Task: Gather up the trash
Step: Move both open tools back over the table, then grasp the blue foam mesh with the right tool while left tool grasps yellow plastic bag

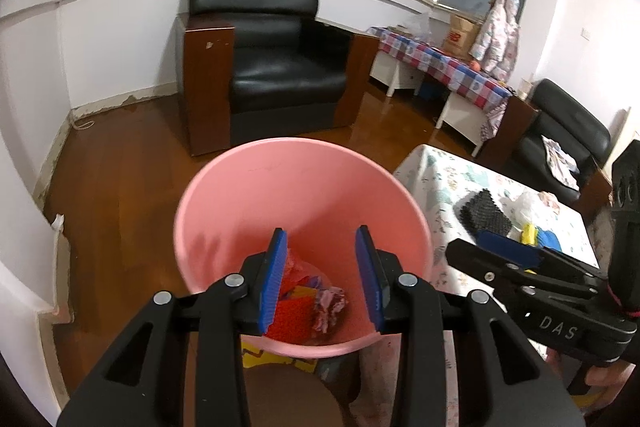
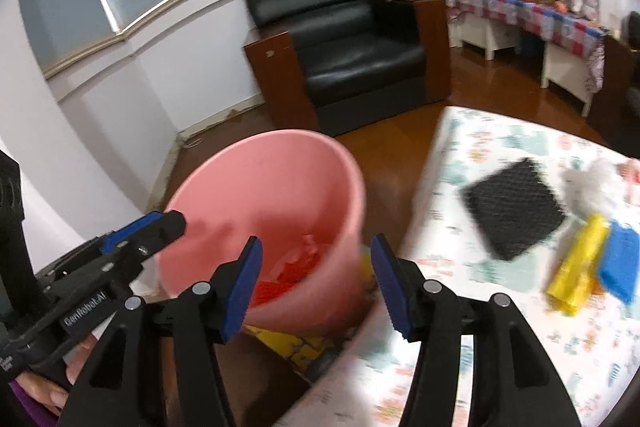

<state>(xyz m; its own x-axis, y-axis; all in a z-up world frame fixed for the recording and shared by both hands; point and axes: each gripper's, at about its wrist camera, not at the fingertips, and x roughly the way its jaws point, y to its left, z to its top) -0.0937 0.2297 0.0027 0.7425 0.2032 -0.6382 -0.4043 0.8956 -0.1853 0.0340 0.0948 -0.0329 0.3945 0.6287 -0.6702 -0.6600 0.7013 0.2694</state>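
Left gripper (image 1: 322, 279) spread, empty, above the bin (image 1: 280, 163) (trash inside); right gripper (image 2: 316, 287) spread too, facing the table (image 2: 500, 327) for more

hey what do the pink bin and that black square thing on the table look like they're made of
Pink bin: probably plastic; smooth, one even colour, thin moulded rim, faint sheen. Black square on the cloth-covered table: looks like foam or rubbery mesh, matt, with a gridded, bumpy surface; the blur leaves that open.
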